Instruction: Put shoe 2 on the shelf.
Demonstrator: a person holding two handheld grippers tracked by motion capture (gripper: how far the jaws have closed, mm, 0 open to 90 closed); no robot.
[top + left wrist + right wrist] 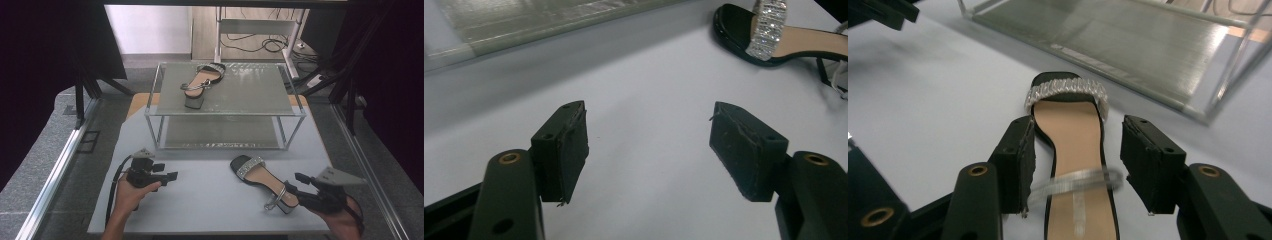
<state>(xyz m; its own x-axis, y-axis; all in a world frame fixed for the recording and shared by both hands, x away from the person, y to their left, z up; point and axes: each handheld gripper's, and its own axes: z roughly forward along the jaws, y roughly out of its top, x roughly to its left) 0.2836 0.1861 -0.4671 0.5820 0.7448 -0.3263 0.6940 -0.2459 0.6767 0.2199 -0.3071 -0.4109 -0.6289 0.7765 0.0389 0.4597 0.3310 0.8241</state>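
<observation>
Black tools (172, 175) (296, 182): blocky jaws, brass-ringed screw holes, grey three-cornered top plates, black trailing cables; bare forearms.

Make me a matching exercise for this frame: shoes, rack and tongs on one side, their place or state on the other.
Things:
1. Far shoe
2. Near shoe
3. Left tongs
4. Right tongs

Places or states:
A. On the table, in front of the rack
B. Open, astride a shoe's heel end
C. On the rack's top shelf
D. Open over bare table, nothing between the jaws

Pairs: 1-C, 2-A, 3-D, 4-B
</observation>
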